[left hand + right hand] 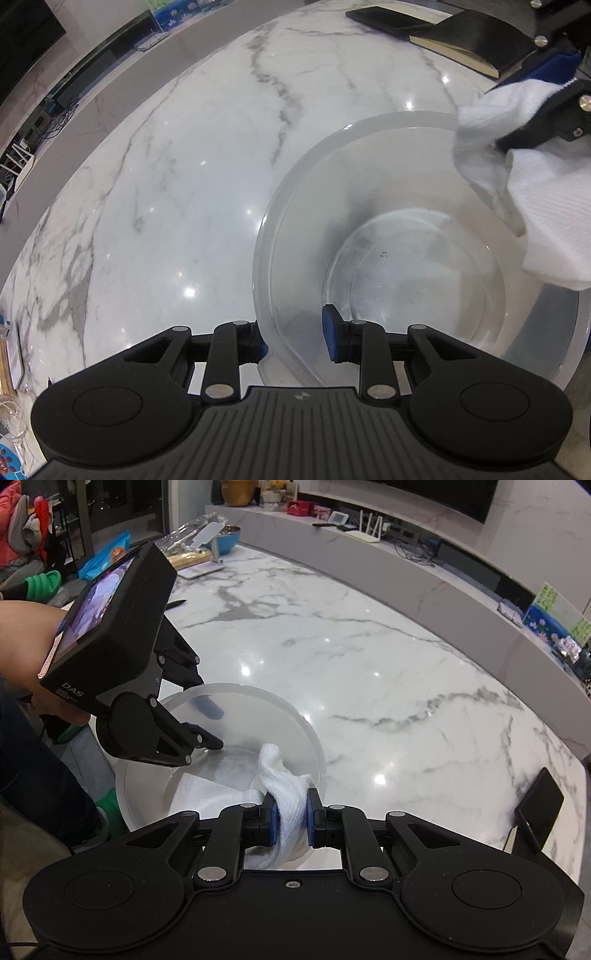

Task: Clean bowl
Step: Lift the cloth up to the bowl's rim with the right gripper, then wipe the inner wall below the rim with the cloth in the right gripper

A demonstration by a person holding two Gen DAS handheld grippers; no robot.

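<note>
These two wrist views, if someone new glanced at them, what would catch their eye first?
First, the translucent plastic bowl sitting on the white marble table, with the left gripper straddling its near rim, one finger inside and one outside. Next, the white cloth pinched in the right gripper, hanging into the bowl. A few dark specks dot the bowl's bottom.

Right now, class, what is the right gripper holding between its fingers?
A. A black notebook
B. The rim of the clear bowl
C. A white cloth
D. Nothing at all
C: in the right wrist view the right gripper has its blue pads closed on a bunched white cloth that hangs into the clear bowl, while the left gripper straddles the bowl's rim.
</note>
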